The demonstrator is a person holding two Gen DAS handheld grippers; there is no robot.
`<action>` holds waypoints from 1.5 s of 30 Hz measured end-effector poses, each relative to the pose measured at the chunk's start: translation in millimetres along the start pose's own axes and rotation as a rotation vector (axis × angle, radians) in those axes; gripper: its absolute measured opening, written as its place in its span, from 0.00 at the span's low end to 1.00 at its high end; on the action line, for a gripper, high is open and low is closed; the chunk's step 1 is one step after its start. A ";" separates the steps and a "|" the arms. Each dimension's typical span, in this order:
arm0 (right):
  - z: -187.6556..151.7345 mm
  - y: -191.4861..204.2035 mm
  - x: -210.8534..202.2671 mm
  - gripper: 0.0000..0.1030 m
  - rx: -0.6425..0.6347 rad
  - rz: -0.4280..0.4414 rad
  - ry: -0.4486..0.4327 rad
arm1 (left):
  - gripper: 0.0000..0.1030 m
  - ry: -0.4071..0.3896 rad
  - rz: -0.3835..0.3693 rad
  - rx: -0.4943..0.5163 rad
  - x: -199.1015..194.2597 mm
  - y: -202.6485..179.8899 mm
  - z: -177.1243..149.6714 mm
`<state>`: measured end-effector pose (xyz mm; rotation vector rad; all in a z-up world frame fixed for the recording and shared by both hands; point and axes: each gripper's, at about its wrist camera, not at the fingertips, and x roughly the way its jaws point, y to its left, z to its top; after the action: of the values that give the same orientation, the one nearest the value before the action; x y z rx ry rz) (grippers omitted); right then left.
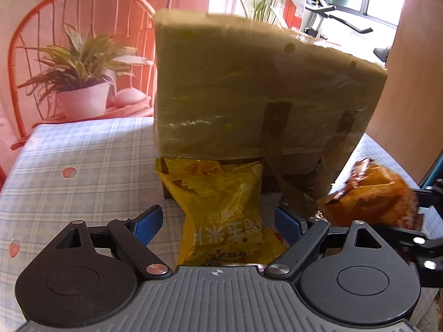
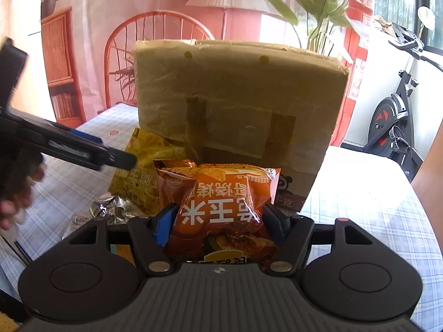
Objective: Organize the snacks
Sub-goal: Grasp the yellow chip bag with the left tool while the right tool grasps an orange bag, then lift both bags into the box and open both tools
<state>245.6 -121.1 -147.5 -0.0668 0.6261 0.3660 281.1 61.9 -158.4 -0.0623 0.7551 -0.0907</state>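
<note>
A yellow snack bag (image 1: pixel 218 193) lies on the checked tablecloth, its far end tucked under a tilted cardboard box (image 1: pixel 249 96). My left gripper (image 1: pixel 218 221) is open and straddles the bag, with a gap between each blue pad and the bag. In the right wrist view, my right gripper (image 2: pixel 220 221) is shut on an orange snack bag (image 2: pixel 221 202), held in front of the cardboard box (image 2: pixel 235 96). The orange bag (image 1: pixel 371 193) also shows at the right of the left wrist view. The yellow bag (image 2: pixel 144 160) lies left of it.
The table has a blue checked cloth (image 1: pixel 69 166). A crumpled silver wrapper (image 2: pixel 110 207) lies near the yellow bag. A person's hand (image 2: pixel 16 193) holds the left tool. An exercise bike (image 2: pixel 393 116) stands past the table's right edge. A printed backdrop with a chair and plants hangs behind.
</note>
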 end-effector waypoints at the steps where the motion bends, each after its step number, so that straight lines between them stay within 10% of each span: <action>1: 0.4 -0.6 -0.8 0.66 0.003 0.001 -0.003 | 0.87 0.006 0.002 -0.004 5.5 1.4 0.6; 13: -0.7 -8.3 4.3 0.66 0.028 0.003 0.006 | 0.85 0.074 -0.003 -0.044 44.7 10.0 4.1; 25: 0.3 -12.0 8.6 0.66 0.031 0.000 0.005 | 0.59 0.047 -0.002 -0.026 34.4 8.8 5.1; 45: 1.2 -9.0 -5.7 0.66 0.020 -0.021 -0.031 | 0.59 -0.131 0.005 -0.096 -24.4 16.4 7.4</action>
<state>245.2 -131.1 -143.6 -0.0489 0.5979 0.3395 269.5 81.0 -137.9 -0.1558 0.6287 -0.0449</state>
